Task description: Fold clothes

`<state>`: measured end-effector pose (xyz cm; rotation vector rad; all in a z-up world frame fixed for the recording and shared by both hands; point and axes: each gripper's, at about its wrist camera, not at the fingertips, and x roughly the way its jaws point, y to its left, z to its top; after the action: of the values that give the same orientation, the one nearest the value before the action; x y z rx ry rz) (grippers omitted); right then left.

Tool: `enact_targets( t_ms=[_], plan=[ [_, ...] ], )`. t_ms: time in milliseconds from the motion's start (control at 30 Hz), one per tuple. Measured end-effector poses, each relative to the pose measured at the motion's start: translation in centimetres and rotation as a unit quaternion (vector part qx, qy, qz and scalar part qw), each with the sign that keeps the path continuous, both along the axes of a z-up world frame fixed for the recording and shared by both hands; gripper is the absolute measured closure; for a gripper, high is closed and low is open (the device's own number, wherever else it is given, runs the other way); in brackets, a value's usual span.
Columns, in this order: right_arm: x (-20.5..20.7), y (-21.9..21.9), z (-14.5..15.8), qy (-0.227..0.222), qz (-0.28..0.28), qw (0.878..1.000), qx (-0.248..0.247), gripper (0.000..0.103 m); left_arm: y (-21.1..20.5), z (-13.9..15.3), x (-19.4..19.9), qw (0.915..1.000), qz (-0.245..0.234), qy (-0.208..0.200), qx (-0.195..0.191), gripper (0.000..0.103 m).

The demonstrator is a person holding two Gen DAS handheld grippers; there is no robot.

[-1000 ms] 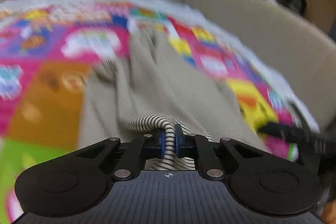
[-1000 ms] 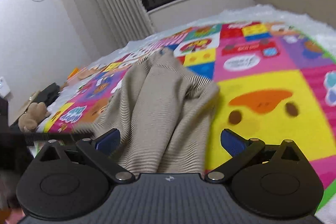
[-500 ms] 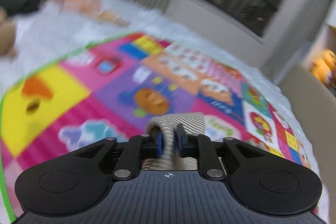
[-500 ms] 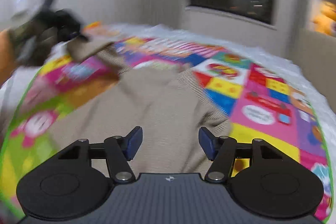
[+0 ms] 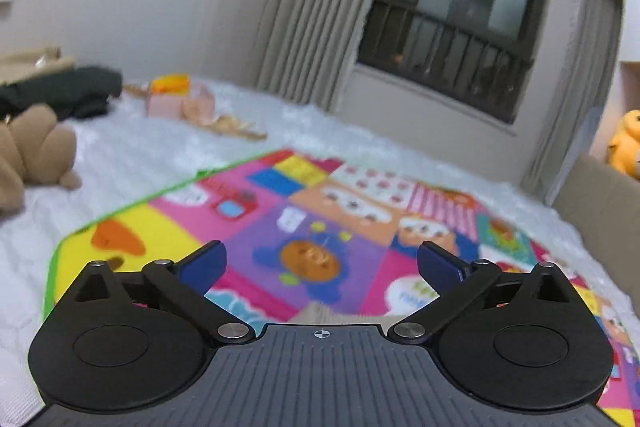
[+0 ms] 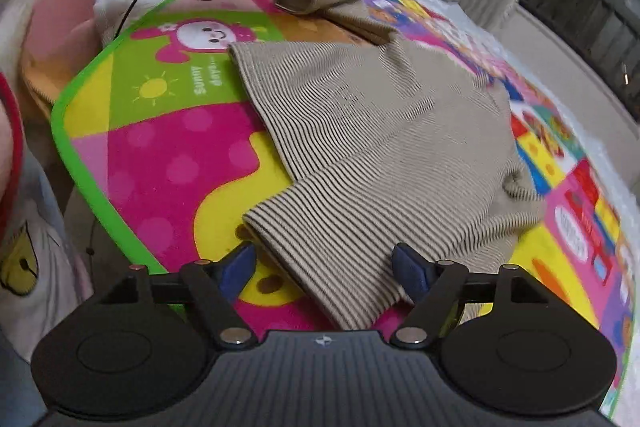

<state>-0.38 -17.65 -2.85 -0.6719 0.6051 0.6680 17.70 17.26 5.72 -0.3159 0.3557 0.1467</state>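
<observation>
Across the frame's centre on the mat [image 6: 160, 163] lies the striped top [image 6: 372, 131], partly doubled over, both grippers' jaws apart and empty, right gripper [image 6: 324, 267] straddling its near hem, left gripper [image 5: 320, 261] aloft; pinch hem corners squarely.

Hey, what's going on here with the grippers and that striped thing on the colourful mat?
A person with a handheld gripper in each hand is folding a beige striped garment laid on a colourful play mat. Neither gripper holds anything. The right gripper is open, its fingers either side of the garment's near folded edge. The left gripper is open too, over the mat, with only a sliver of beige fabric showing just below it.
</observation>
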Motion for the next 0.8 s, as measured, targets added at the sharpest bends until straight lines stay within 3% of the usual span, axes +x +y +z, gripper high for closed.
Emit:
enact_targets(
  t_ms=[33, 67, 200, 267, 333, 433, 500, 567, 633, 667, 700, 733, 800],
  plan=[
    [0.4, -0.1, 0.3, -0.013, -0.001, 1.000, -0.002, 0.063, -0.5, 0.3, -0.4, 0.9999, -0.009, -0.005, 0.002, 0.000],
    [0.8, -0.1, 0.7, -0.025, -0.002, 1.000, -0.004, 0.085, -1.1, 0.4, -0.8, 0.9997, -0.022, -0.008, 0.007, 0.000],
    [2.4, -0.4, 2.1, -0.077, -0.007, 0.997, -0.010, 0.102, -3.9, -0.6, -1.6, 0.9969, -0.076, -0.003, 0.020, 0.000],
    [6.1, -3.2, 5.5, -0.119, -0.079, 0.990, 0.012, 0.103, -5.6, -1.5, -1.8, 0.9930, -0.114, 0.014, 0.024, 0.000],
    [9.8, -7.2, 9.2, -0.146, -0.164, 0.974, 0.056, 0.103, -7.0, -2.6, -1.9, 0.9876, -0.152, 0.028, 0.028, 0.000],
    [13.7, -13.1, 13.3, -0.159, -0.264, 0.942, 0.135, 0.103, -9.1, -3.8, -2.7, 0.9768, -0.207, 0.041, 0.036, 0.000],
    [14.6, -15.9, 14.5, -0.141, -0.288, 0.929, 0.184, 0.103, -10.2, -4.6, -3.2, 0.9705, -0.233, 0.051, 0.032, 0.000],
    [14.0, -15.5, 13.7, -0.125, -0.271, 0.937, 0.180, 0.102, -11.2, -5.6, -3.5, 0.9636, -0.258, 0.064, 0.025, 0.000],
    [12.3, -13.1, 11.3, -0.090, -0.222, 0.960, 0.145, 0.098, -12.2, -7.1, -3.6, 0.9569, -0.277, 0.085, 0.022, 0.000],
    [11.2, -11.6, 9.9, -0.065, -0.191, 0.971, 0.126, 0.086, -12.7, -8.0, -3.6, 0.9534, -0.284, 0.098, 0.023, 0.000],
    [10.0, -10.1, 8.6, -0.044, -0.162, 0.979, 0.113, 0.066, -13.2, -8.9, -3.6, 0.9505, -0.289, 0.111, 0.022, 0.000],
    [8.6, -8.4, 7.2, -0.023, -0.126, 0.987, 0.097, 0.059, -13.4, -9.8, -3.4, 0.9495, -0.288, 0.123, 0.019, 0.000],
    [5.3, -5.4, 4.8, 0.005, -0.049, 0.997, 0.061, 0.057, -13.6, -11.5, -3.3, 0.9495, -0.284, 0.133, 0.018, 0.000]
  ],
)
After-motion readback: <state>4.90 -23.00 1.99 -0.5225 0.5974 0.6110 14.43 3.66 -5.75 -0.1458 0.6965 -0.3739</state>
